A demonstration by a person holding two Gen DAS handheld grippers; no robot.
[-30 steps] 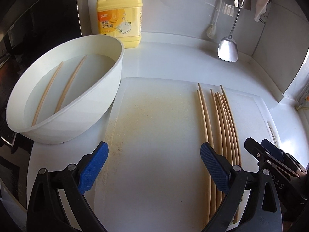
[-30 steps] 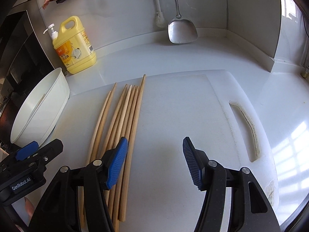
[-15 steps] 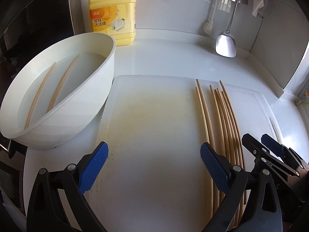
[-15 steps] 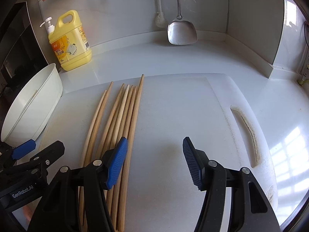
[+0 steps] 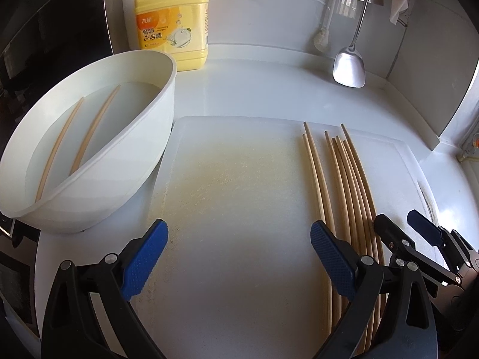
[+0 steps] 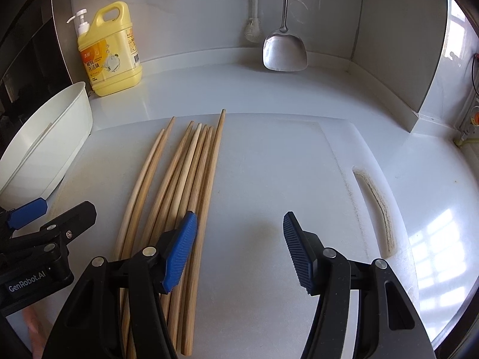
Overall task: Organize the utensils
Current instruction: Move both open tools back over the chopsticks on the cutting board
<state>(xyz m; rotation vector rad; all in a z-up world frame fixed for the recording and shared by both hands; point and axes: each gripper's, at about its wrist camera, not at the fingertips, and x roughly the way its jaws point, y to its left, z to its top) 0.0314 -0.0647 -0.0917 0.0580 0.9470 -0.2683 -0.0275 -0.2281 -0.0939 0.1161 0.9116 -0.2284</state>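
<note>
Most of the wooden chopsticks already lie side by side on the white cutting board, tips pointing toward twelve o'clock; seven can be counted in the right wrist view, a looser pair at the nine o'clock side of the bundle and five packed closer at its three o'clock side. Two more chopsticks rest in the white basin of water, which stands on the counter at about ten o'clock of the board, touching or just beside its edge. So the sorting looks well advanced but not finished: by this reading the pair in the basin is what remains to be brought over, and the bundle's tips are uneven and could be squared. The left tool hangs wide open over the bare middle of the board with nothing between its blue pads, the bundle passing under its right finger. The right tool is likewise spread wide and empty, its left pad over the outermost chopstick of the bundle; whether it touches the wood cannot be told. At twelve o'clock a yellow dish-soap bottle stands against the wall, and a steel spatula hangs farther toward one o'clock, neither involved.
</note>
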